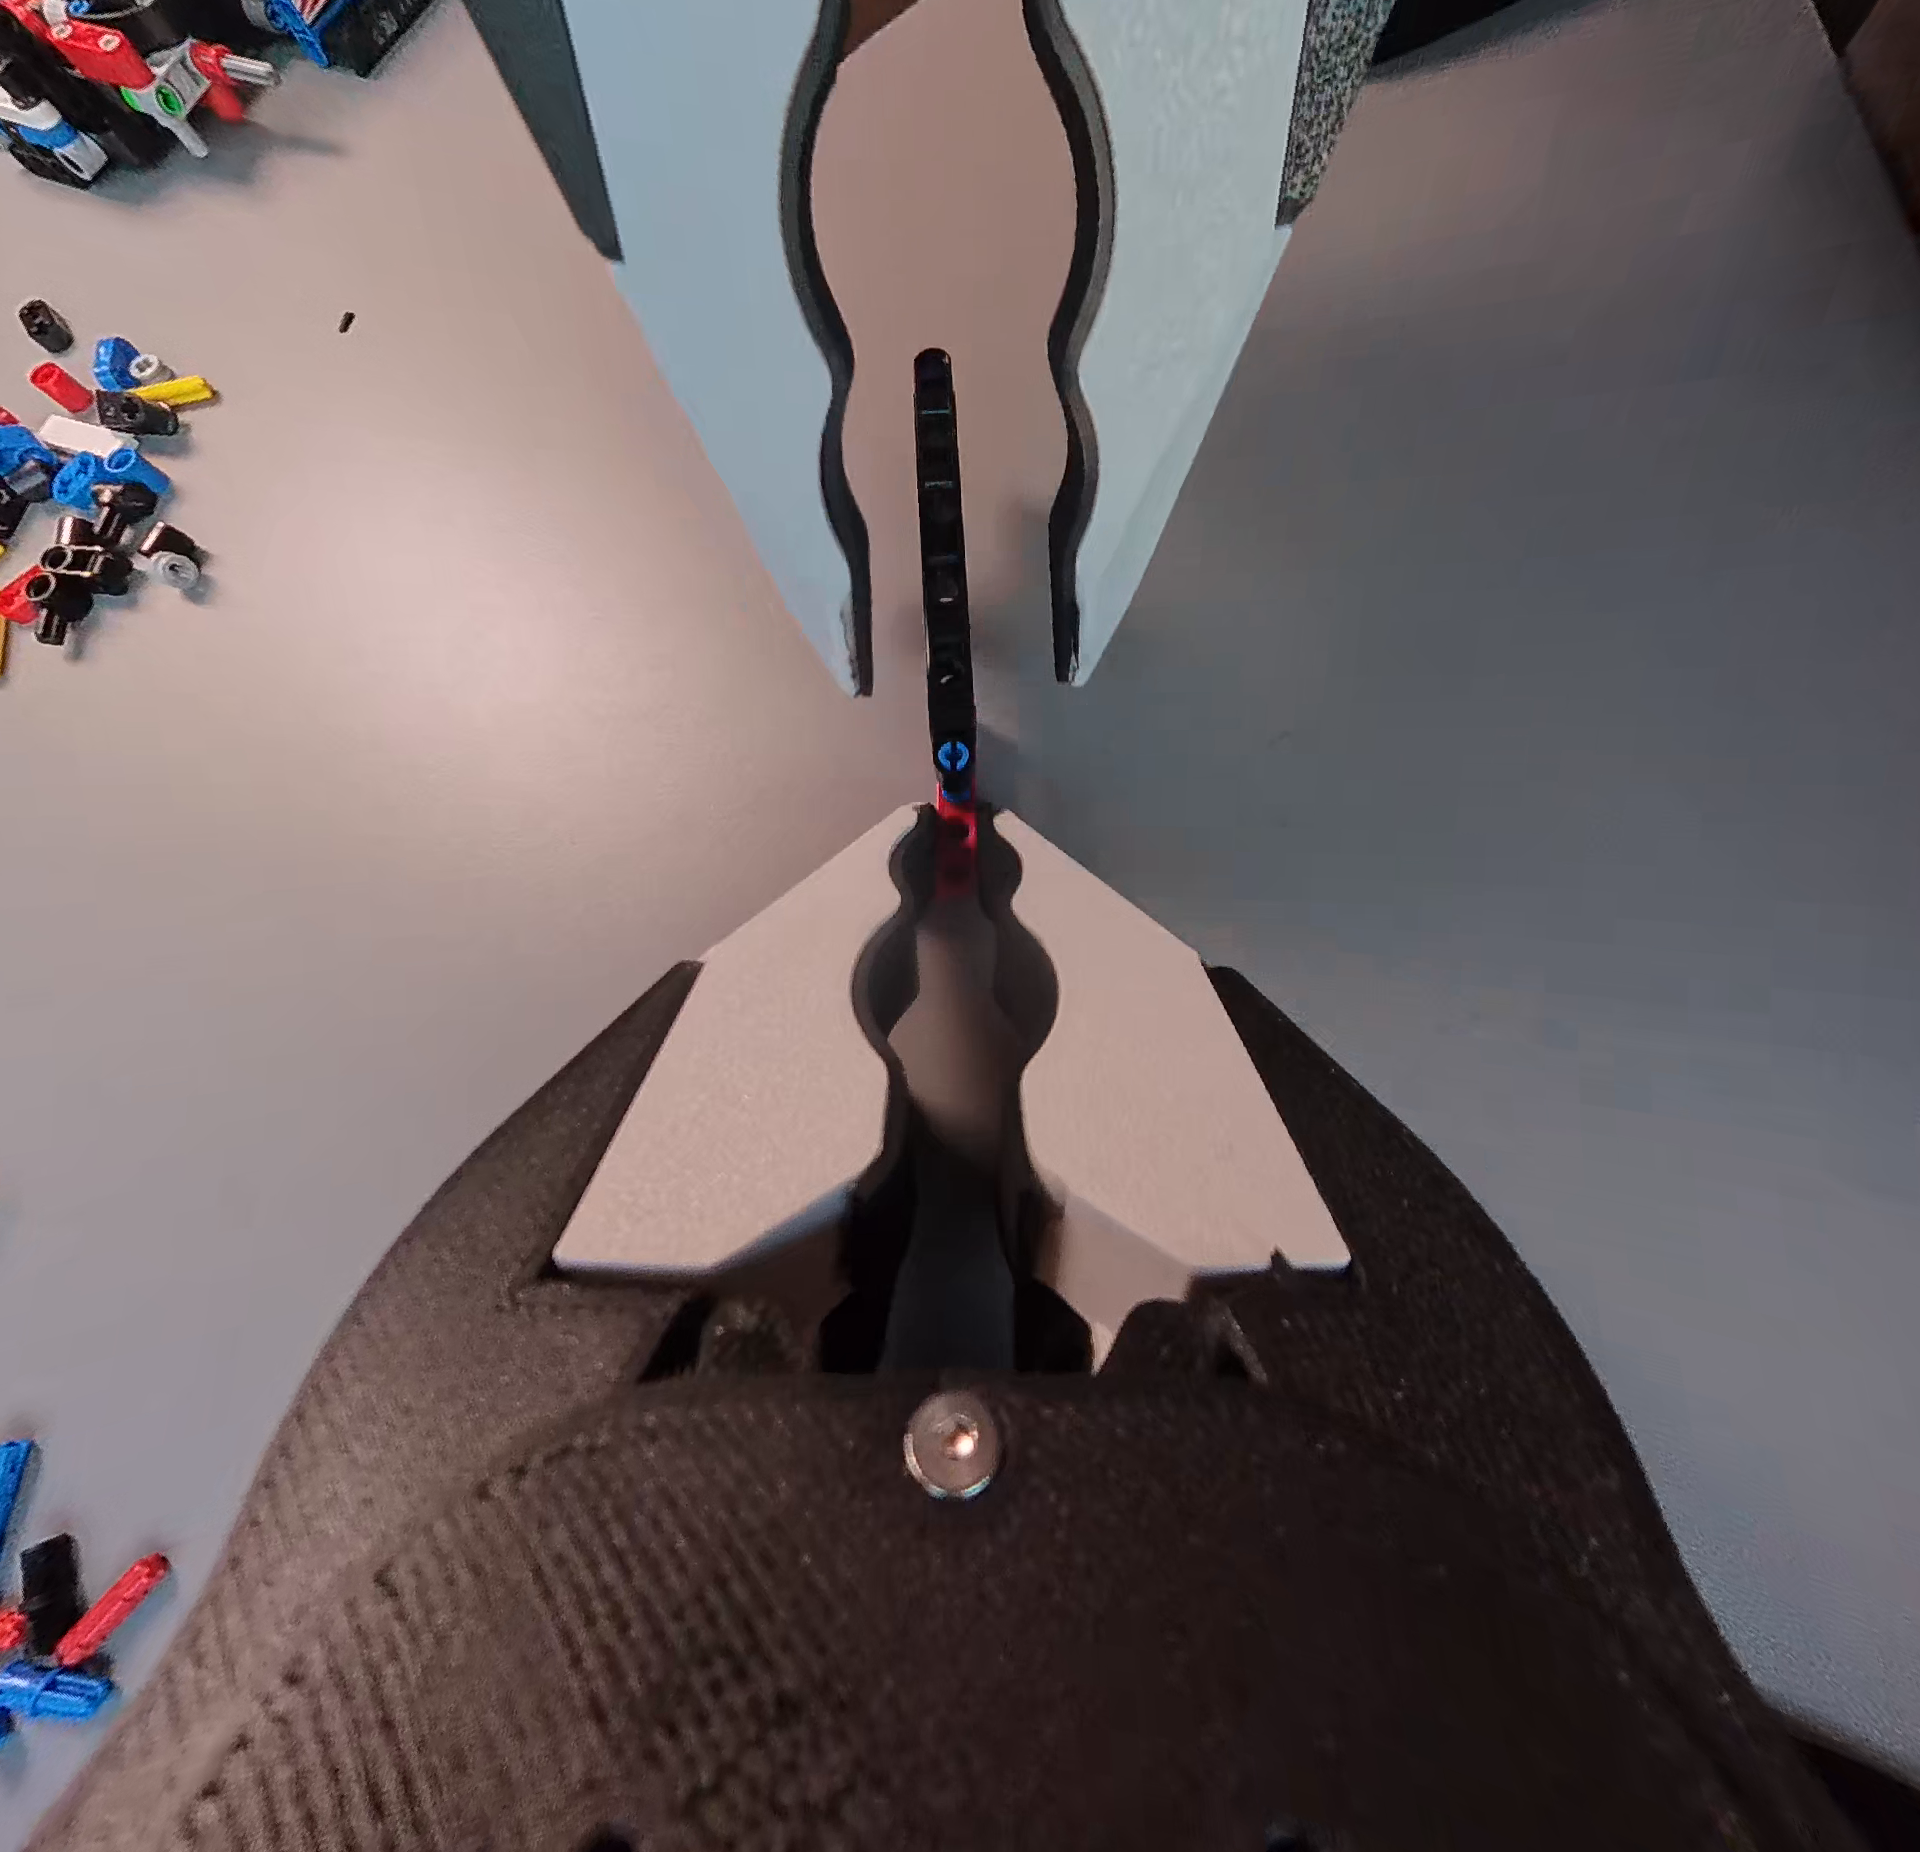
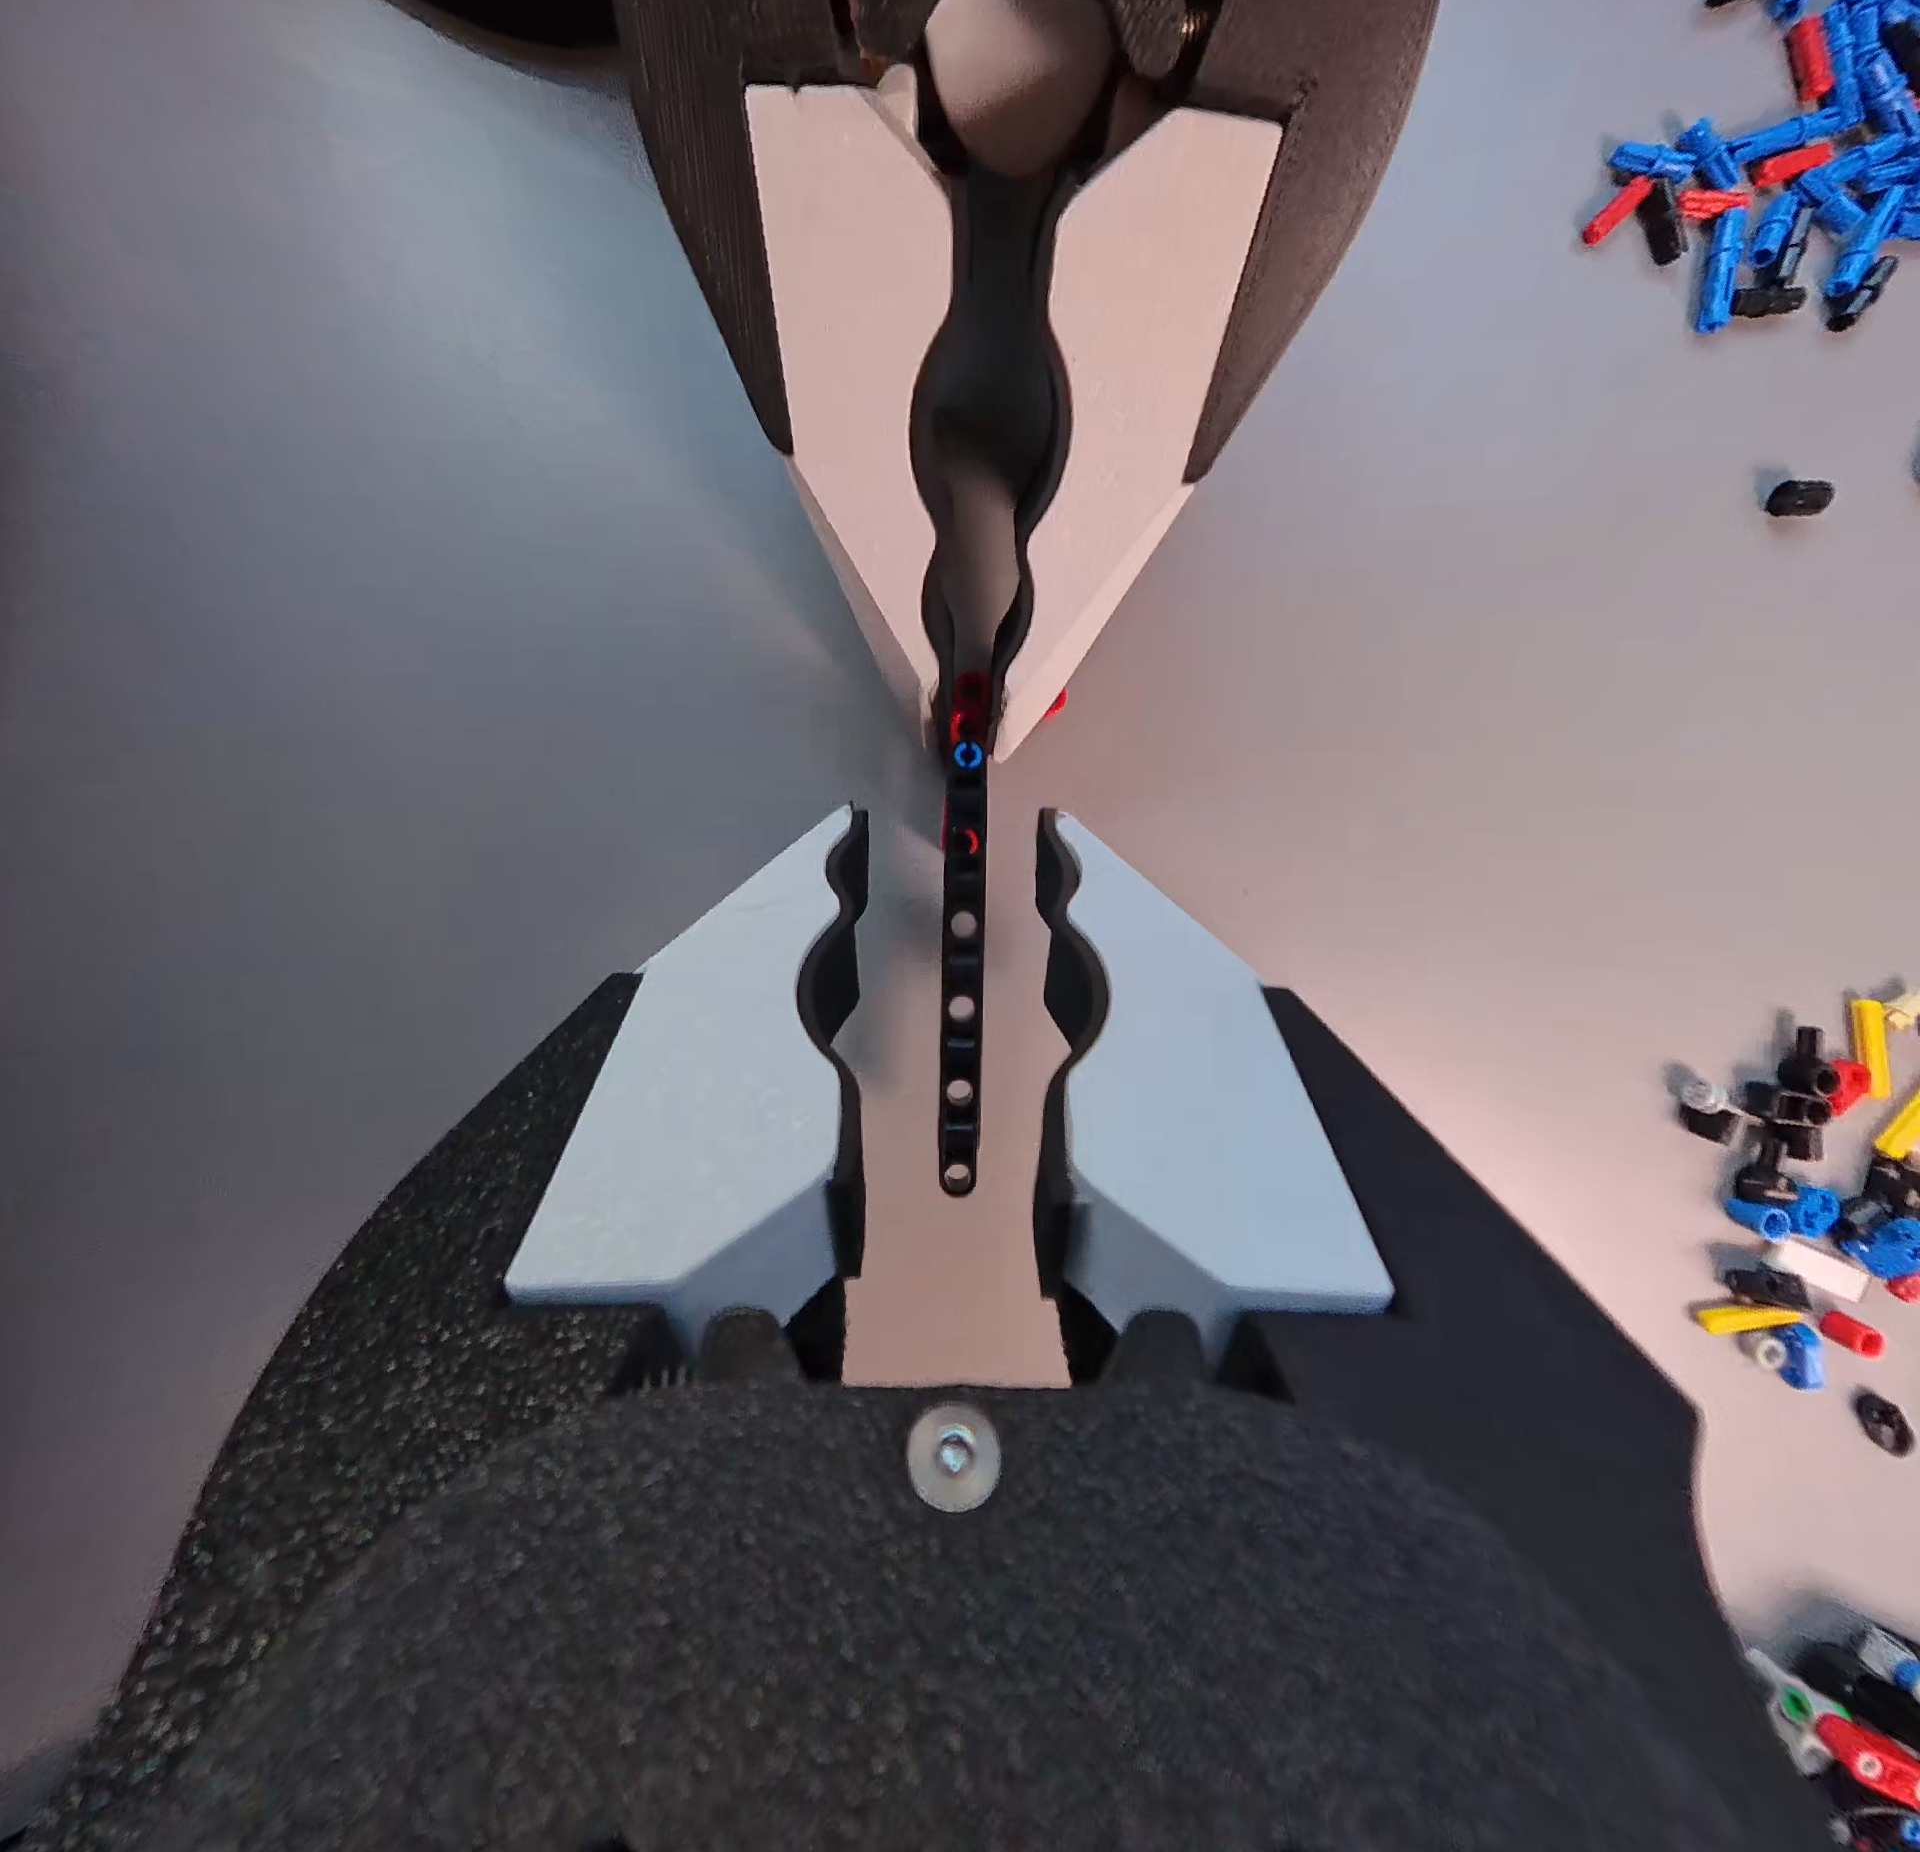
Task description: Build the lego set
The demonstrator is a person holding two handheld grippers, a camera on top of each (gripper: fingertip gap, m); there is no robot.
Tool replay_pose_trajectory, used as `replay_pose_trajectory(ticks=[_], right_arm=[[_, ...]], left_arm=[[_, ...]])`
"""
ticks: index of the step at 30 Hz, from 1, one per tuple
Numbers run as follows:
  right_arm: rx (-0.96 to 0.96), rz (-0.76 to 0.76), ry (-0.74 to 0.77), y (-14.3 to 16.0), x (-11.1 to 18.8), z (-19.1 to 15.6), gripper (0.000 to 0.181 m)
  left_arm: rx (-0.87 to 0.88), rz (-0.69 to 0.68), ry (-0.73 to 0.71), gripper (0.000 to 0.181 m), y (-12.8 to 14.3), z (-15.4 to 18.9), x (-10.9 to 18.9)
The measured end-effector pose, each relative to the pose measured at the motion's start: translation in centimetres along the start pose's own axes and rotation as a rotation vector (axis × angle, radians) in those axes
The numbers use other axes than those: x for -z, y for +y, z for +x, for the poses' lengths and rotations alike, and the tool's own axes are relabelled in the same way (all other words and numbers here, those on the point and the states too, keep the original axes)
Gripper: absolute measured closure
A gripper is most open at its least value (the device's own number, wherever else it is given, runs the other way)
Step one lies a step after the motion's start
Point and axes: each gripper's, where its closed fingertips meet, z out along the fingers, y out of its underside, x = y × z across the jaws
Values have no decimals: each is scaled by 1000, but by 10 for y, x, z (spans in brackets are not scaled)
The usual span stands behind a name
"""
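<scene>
Right wrist view: black holed beam (image 2: 961, 1013), blue-pinned, between parted right jaws, left jaws clamping it.

red piece (image 1: 954, 841) mostly hidden between left fingers (image 1: 790, 1013), built model (image 1: 156, 26) cropped

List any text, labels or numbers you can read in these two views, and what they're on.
Nothing legible in either view.
Partly built model: striped sticker on its blue panel, cropped and too blurred to read.
Black beam, left hand-held gripper, right hand-held gripper: no markings.

glossy plastic beam (image 2: 961, 1013), matt smooth table (image 2: 416, 555)
</scene>
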Motion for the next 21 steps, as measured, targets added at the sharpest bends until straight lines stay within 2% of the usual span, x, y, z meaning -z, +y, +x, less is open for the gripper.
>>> replay_pose_trajectory(ticks=[4, 9, 21], right_arm=[[-20, 43, 25, 9, -1, 1, 156], [1, 56, 80, 11, -4, 5, 174], [-6, 80, 132, 13, -4, 8, 174]], left_arm=[[0, 1, -1, 175, 0, 0, 0], [19, -2, -28, 175, 0, -2, 0], [59, -13, -64, 175, -1, -5, -1]])
